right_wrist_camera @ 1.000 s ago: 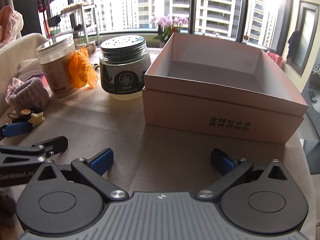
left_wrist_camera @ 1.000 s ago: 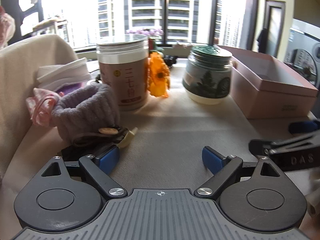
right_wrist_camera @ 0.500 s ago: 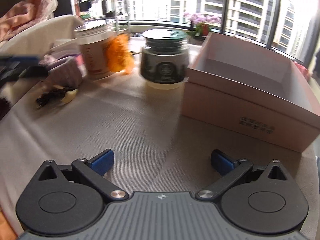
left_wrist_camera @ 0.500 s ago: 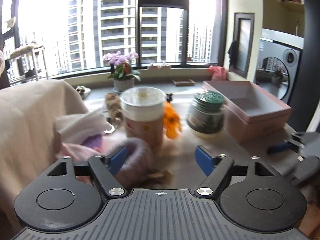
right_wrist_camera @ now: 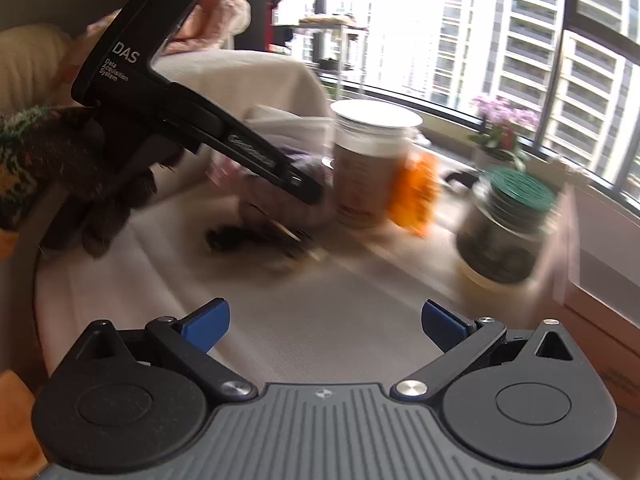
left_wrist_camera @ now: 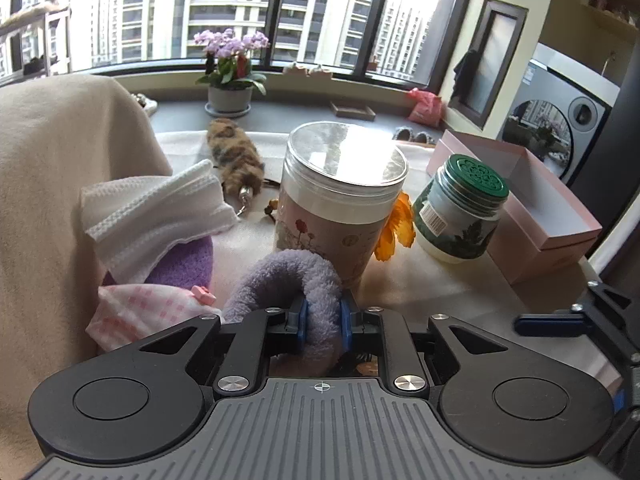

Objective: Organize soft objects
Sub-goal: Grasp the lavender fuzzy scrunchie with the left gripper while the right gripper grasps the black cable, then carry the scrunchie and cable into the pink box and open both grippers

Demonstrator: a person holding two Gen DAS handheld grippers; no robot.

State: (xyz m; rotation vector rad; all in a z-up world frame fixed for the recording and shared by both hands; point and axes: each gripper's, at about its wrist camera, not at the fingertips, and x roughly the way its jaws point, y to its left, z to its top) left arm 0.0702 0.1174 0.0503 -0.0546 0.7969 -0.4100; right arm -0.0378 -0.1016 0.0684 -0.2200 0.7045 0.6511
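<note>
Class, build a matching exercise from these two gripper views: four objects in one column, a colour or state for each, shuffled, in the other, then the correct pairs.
Column A
1. fuzzy band
2. jar lid
3. box
4. right gripper

Column B
a. dark green
b. pink, open on top
c. lilac, pinched between the closing left gripper pads
d. open, holding nothing

Pairs: 1-c, 2-a, 3-b, 4-d

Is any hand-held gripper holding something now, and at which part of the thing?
The left hand-held gripper is closing on the purple fuzzy band, with the near end of its loop between the blue pads. The right hand-held gripper is open and holds nothing.
</note>
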